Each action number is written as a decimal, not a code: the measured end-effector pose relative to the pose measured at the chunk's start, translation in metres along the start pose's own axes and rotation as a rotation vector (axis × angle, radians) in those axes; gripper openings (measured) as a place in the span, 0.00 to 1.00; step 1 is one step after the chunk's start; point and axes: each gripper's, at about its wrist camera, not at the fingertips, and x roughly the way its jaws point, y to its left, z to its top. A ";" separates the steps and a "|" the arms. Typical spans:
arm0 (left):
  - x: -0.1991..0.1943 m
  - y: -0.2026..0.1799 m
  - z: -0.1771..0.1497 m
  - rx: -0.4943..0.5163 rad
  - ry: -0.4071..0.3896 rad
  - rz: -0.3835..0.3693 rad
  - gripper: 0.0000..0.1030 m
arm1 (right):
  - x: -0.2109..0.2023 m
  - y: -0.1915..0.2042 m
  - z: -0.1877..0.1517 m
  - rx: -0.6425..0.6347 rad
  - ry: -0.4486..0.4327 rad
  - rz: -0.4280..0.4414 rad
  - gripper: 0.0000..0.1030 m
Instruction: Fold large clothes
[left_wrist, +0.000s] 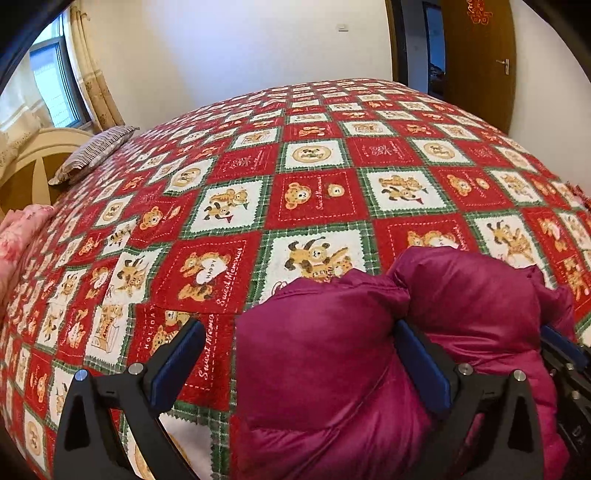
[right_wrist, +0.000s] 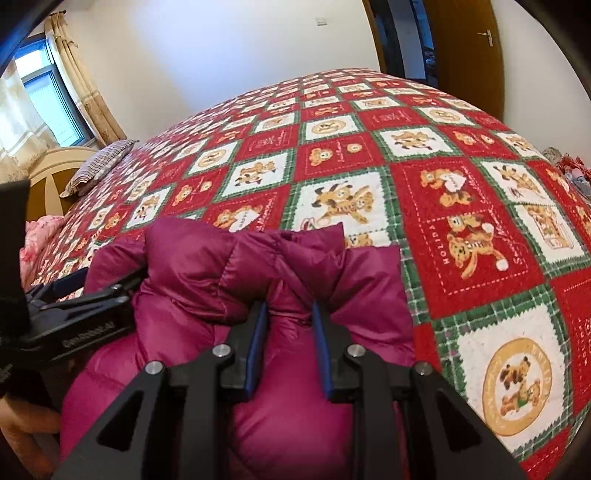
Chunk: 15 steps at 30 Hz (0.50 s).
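Left gripper (left_wrist: 299, 365): black frame with blue fingers (left_wrist: 177, 363) spread wide apart. One finger lies over the bedspread, the other rests against the jacket; nothing is pinched between them.
Right gripper (right_wrist: 288, 332): fingers (right_wrist: 255, 347) drawn in close, clamping a raised ridge of the jacket's padding.
Jacket (right_wrist: 207, 295): puffy magenta down jacket, bunched into a thick bundle at the near edge of the bed, toward the bed's near middle. A collar or cuff flap sticks up at its far side.
Bed (left_wrist: 314, 192): large, covered by a red, white and green patchwork spread printed with teddy bears; most of it beyond the jacket is bare.
Step in hand: judged from the open left fingers, a fresh hold on the jacket's left side is being sought while the right side is held.
Doing it well: pinch a seam or hem, not loose padding, since slick fabric is likely to slip; keep both holds level so the fold lands square.
Far left corner: striped pillow (left_wrist: 94, 151) by a cream headboard, with pink bedding (left_wrist: 20, 236) at the left edge.
Beyond: curtained window and brown door (right_wrist: 465, 55).
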 end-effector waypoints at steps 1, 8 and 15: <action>0.001 -0.003 0.000 0.016 0.003 0.014 1.00 | 0.000 0.000 0.000 0.002 0.000 0.000 0.25; 0.011 -0.001 -0.001 -0.015 0.013 -0.013 1.00 | 0.002 0.001 0.000 0.006 -0.002 -0.013 0.25; 0.008 -0.002 -0.002 -0.012 0.007 -0.005 1.00 | 0.003 0.001 0.002 0.003 0.006 -0.010 0.25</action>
